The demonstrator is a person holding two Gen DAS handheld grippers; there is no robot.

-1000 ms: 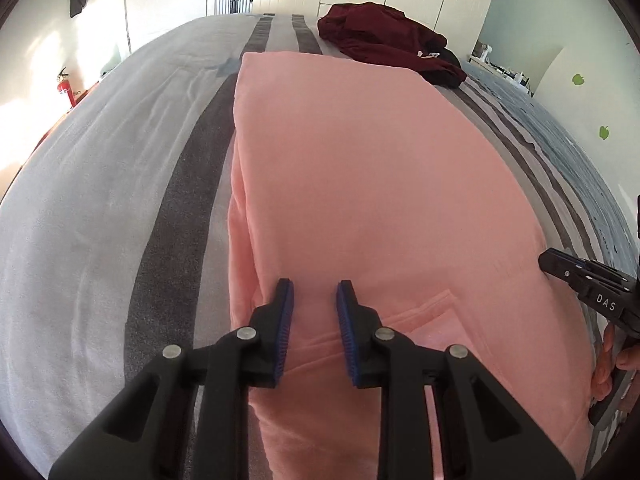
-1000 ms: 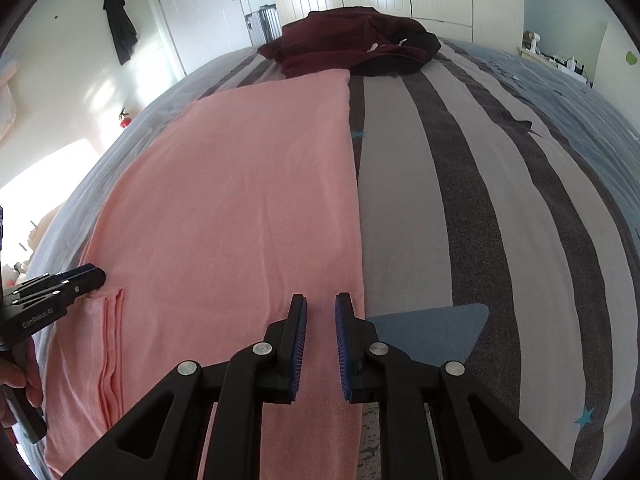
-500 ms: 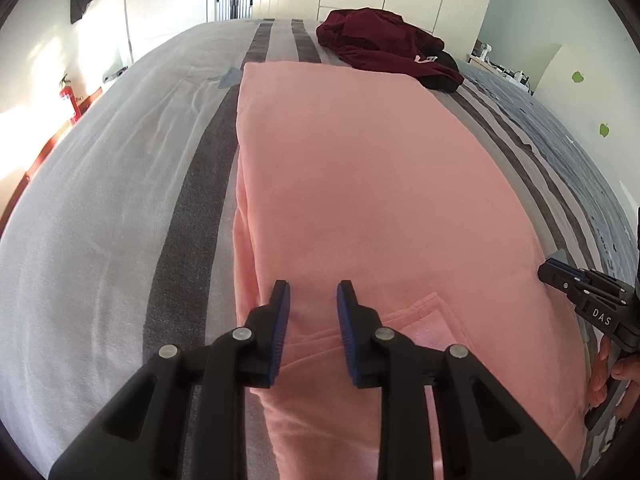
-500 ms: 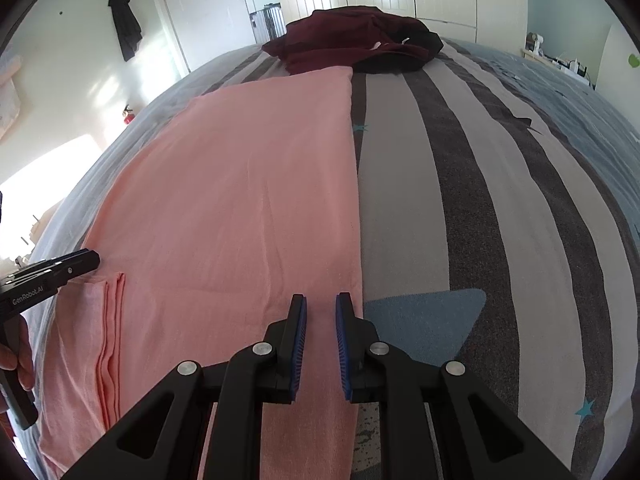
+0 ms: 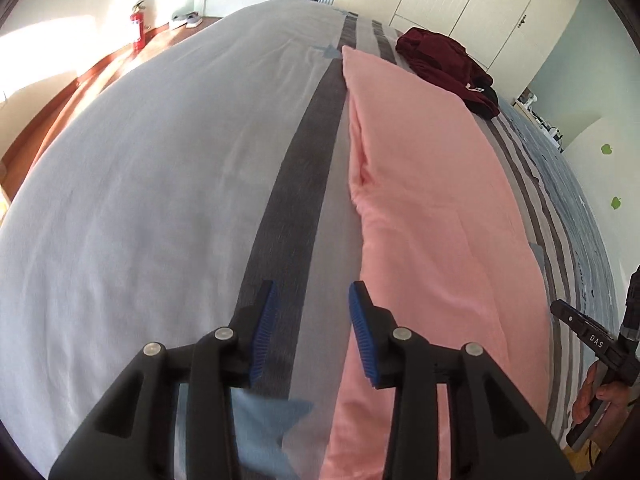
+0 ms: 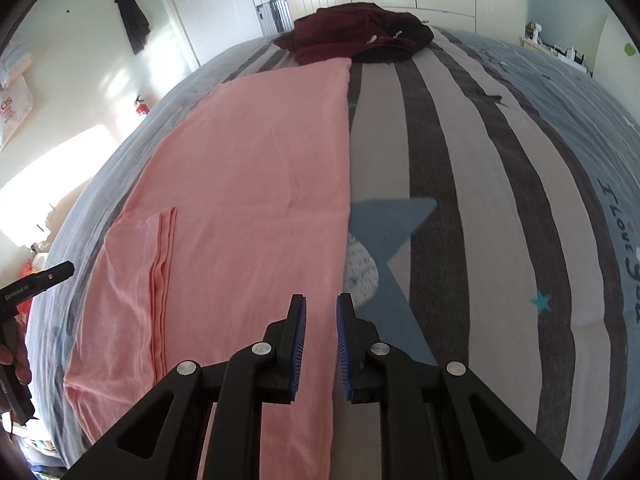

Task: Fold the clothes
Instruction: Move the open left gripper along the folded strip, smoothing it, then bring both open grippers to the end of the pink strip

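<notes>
My left gripper (image 5: 312, 320) hangs with its jaws spread wide, empty, over the grey stripes of the bedspread (image 5: 160, 200); the pink garment (image 5: 432, 240) lies just at my two o'clock, its folded long edge running away toward twelve. My right gripper (image 6: 321, 328) has its jaws parted by a narrow gap, holding nothing, poised above the garment's right edge, with a blue star print (image 6: 392, 232) at one o'clock. A folded sleeve (image 6: 162, 280) lies flat at ten o'clock. A heap of maroon clothes (image 6: 356, 32) sits at twelve, at the garment's far end.
</notes>
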